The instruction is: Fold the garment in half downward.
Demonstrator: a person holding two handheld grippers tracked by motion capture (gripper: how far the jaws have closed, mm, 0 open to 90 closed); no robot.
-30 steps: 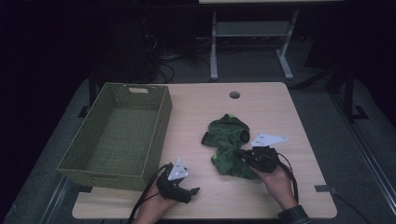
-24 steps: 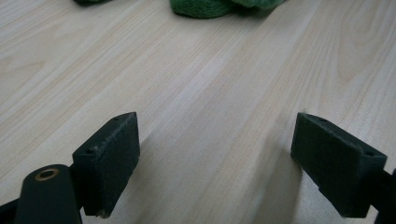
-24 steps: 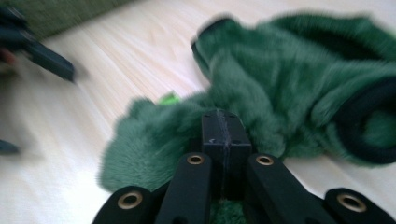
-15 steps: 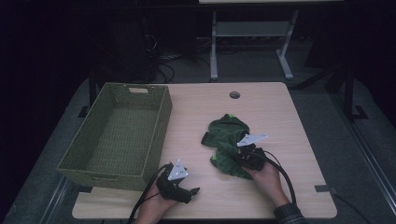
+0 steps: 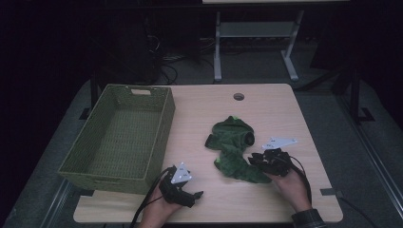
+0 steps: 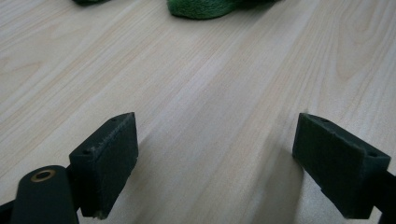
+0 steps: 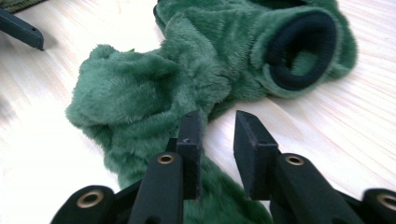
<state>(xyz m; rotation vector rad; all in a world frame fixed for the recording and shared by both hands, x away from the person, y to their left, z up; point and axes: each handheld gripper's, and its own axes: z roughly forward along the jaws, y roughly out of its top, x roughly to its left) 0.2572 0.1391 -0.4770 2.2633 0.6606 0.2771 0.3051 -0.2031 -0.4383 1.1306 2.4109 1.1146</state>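
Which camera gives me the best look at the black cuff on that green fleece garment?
The right gripper view: the black cuff lies close ahead, its ribbed opening facing the camera. In the high view the cuff is a small dark spot on the green garment. The left gripper view catches just the garment's edge.

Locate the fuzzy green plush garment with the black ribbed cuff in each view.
High view: the fuzzy green plush garment lies right of centre on the table, beside the right gripper.
Left gripper view: its edge is at the top.
Right gripper view: it spreads ahead of the jaws.
Shared landmark: the pale wooden tabletop.
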